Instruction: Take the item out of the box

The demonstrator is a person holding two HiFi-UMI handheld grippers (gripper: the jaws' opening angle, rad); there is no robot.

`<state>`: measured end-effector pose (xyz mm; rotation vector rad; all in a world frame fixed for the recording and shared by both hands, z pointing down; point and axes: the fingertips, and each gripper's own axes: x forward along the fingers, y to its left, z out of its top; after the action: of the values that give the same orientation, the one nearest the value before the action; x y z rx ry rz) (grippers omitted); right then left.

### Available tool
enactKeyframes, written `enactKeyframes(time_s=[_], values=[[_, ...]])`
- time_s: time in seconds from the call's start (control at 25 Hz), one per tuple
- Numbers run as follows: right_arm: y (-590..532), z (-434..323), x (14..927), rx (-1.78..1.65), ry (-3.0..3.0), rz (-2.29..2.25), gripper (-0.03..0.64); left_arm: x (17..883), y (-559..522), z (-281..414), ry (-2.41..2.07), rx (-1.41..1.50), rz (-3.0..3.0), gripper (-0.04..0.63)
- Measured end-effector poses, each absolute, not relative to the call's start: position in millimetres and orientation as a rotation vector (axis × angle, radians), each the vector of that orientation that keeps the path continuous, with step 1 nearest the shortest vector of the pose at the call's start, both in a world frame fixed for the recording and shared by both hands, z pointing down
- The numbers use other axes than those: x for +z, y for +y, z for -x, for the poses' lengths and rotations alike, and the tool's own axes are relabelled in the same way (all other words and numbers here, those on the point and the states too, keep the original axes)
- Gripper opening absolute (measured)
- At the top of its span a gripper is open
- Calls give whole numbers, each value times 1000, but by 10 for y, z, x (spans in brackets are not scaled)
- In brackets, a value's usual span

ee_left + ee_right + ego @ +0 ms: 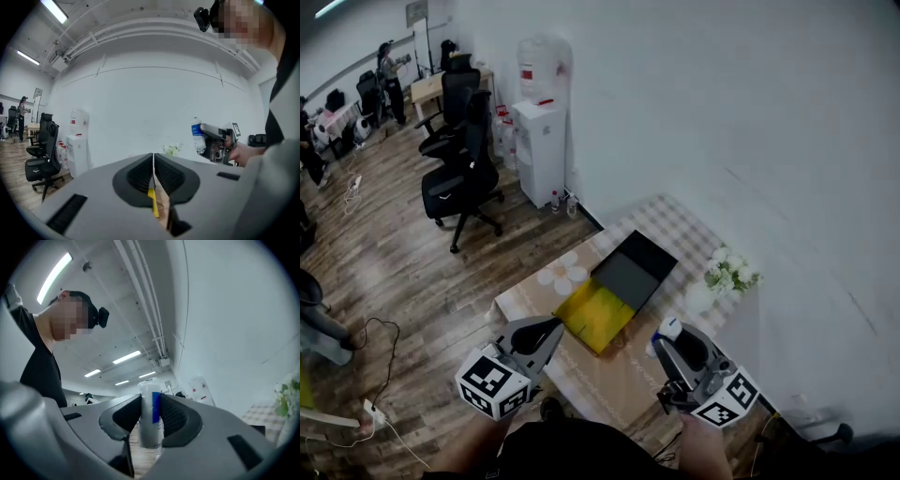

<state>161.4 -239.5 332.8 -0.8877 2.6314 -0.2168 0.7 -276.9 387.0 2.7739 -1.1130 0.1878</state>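
The table [598, 380] stands against the white wall, with a water dispenser [542, 150] beyond its far end. On it lies the open box [630, 272], dark inside, its yellow flap folded out towards the person. White flowers [729, 272] sit near the right edge. The left gripper [557, 324] hangs by the box's near corner, jaws pressed together on nothing. The right gripper [667, 335] clamps a small blue-labelled bottle [151, 420], which is out of the box, just to its right.

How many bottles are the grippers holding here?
1. A white-and-blue bottle is clamped in the right gripper; the left gripper is shut and empty. Both jaw views are clear, so none is hidden.
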Motion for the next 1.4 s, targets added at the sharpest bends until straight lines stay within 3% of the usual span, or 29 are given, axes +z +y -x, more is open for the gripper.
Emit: enactKeyframes(time_s=[0.44,0.8,1.4], values=[[-2223,-1548,2844,1,2630,839,129,3613,-2721,135,-1140,178,-2805,20],[-2527,-1366,3580,-105,2741,997,127,3913,-2928,238,-1208,199,-2747,21],[-2652,-1297,3699,-76,2773,1056,126,3897,-3003,148,-1203,195,-2757,20]])
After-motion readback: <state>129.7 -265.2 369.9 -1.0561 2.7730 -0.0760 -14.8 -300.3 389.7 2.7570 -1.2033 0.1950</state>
